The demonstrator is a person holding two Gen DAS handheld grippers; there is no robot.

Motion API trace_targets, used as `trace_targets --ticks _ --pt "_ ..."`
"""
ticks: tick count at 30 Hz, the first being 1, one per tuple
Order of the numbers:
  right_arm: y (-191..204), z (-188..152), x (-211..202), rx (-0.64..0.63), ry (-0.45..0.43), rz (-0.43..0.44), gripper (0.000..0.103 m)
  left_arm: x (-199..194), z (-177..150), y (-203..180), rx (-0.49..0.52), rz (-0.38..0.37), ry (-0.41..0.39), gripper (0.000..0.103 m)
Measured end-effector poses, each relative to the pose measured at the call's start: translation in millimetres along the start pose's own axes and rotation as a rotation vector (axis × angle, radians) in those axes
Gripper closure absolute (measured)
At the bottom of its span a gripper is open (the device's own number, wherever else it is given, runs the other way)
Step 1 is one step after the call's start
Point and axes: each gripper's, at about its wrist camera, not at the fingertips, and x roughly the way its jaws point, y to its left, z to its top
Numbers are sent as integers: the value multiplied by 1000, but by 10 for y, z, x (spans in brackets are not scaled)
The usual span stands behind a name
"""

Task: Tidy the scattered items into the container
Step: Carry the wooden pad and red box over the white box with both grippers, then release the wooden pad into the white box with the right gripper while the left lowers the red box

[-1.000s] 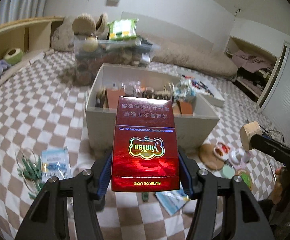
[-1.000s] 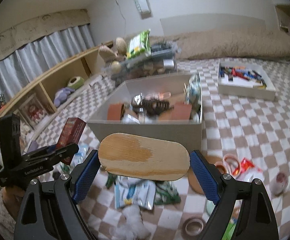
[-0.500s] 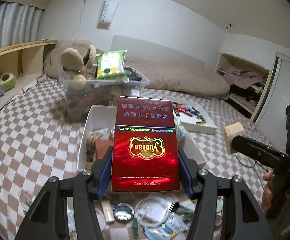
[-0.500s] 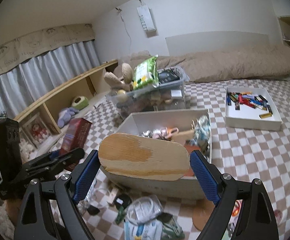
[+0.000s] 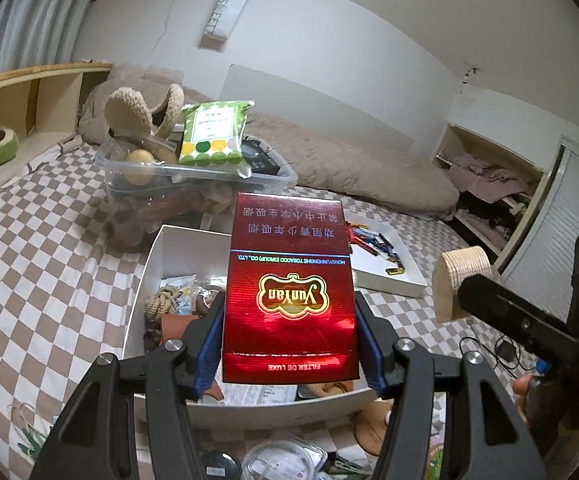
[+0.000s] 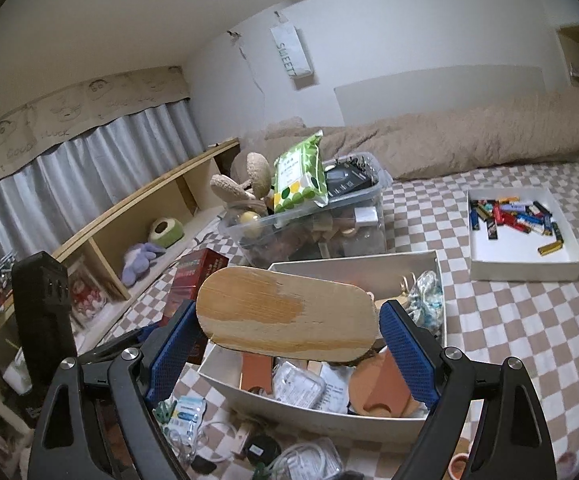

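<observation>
My left gripper [image 5: 289,344] is shut on a red cigarette box [image 5: 289,292] and holds it above the near part of the open white container [image 5: 169,248], which is full of small items. My right gripper [image 6: 285,340] is shut on an oval wooden board [image 6: 281,320] and holds it above the container's near left corner [image 6: 225,384]. The board's end [image 5: 463,280] and the right gripper show at the right of the left wrist view. The red box [image 6: 197,280] shows left of the board in the right wrist view.
Loose packets, a cable and small round items lie on the checked bedcover before the container [image 6: 273,452]. A clear bin [image 5: 193,184] with a green packet stands behind it. A white tray of small bars [image 6: 525,236] lies at the right. A wooden shelf [image 6: 129,232] runs along the left.
Both grippers have risen and moved forward over the container with their loads. The views now look down into it instead of at its front wall.
</observation>
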Motion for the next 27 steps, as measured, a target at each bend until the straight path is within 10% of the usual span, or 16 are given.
trace_targets --ticks 27 --pt "-590 -600 1113 31 247 -213 13 556 -257 293 -79 -11 46 45"
